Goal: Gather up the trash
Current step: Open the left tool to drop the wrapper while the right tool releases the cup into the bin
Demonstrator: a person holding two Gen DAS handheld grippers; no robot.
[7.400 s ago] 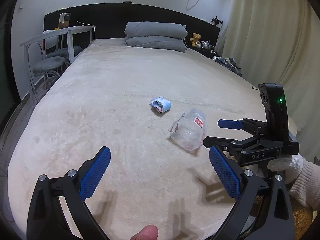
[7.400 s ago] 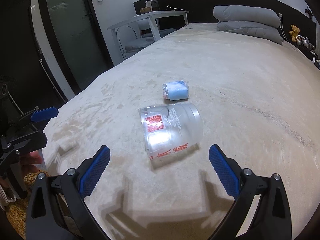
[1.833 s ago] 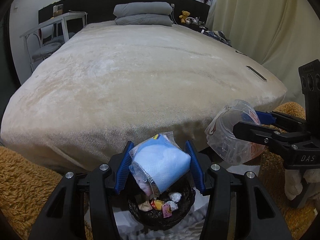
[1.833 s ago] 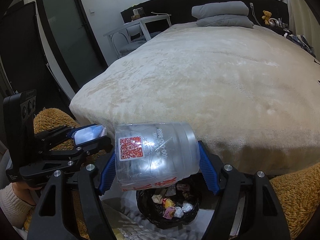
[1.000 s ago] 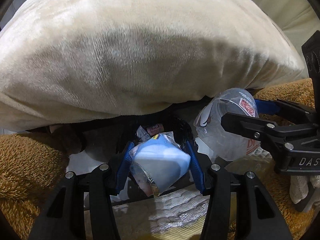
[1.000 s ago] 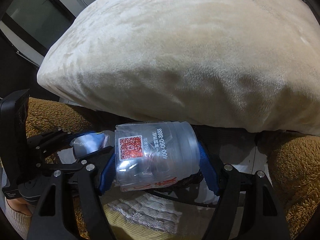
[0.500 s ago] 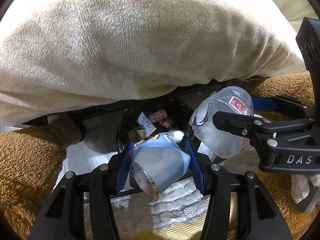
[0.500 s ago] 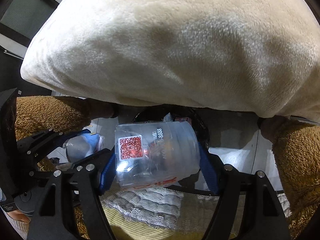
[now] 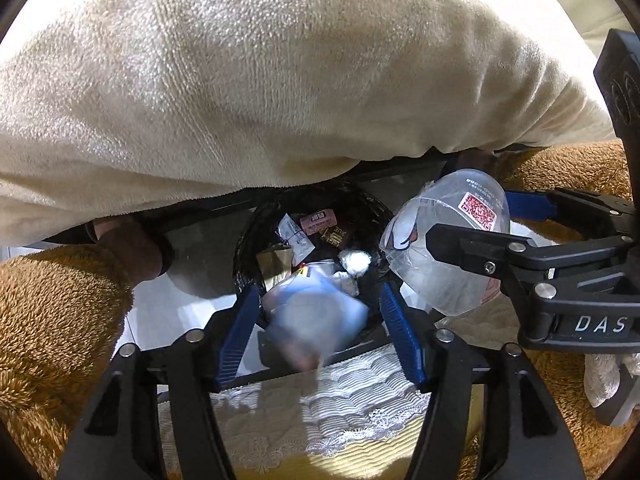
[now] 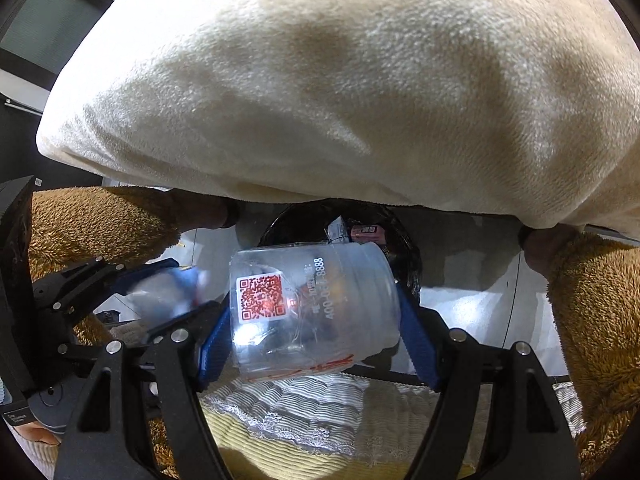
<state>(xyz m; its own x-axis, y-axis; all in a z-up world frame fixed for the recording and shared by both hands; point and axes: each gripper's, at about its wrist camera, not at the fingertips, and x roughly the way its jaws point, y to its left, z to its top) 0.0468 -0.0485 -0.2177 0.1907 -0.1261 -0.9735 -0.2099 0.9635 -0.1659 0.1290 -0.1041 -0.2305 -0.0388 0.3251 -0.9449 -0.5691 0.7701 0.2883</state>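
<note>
My left gripper [image 9: 316, 324] has its jaws apart. The blue and white packet [image 9: 316, 316] is blurred between them, above the black trash bin [image 9: 248, 248], which holds several wrappers. My right gripper [image 10: 312, 320] is shut on the clear plastic cup [image 10: 312, 304] with the red QR label. It holds the cup on its side above the bin's rim [image 10: 412, 264]. The cup [image 9: 444, 240] also shows in the left wrist view to the right of the bin. The packet [image 10: 168, 292] shows blurred in the right wrist view.
The bed's cream blanket [image 9: 280, 80] overhangs the bin from behind. Brown fluffy rugs [image 9: 44, 312] lie on both sides. A white and yellow lace-edged cloth [image 9: 340, 408] lies below the grippers.
My left gripper's jaws have widened and the packet has gone blurred and slipped lower between them. Both grippers have tipped further down over the bin.
</note>
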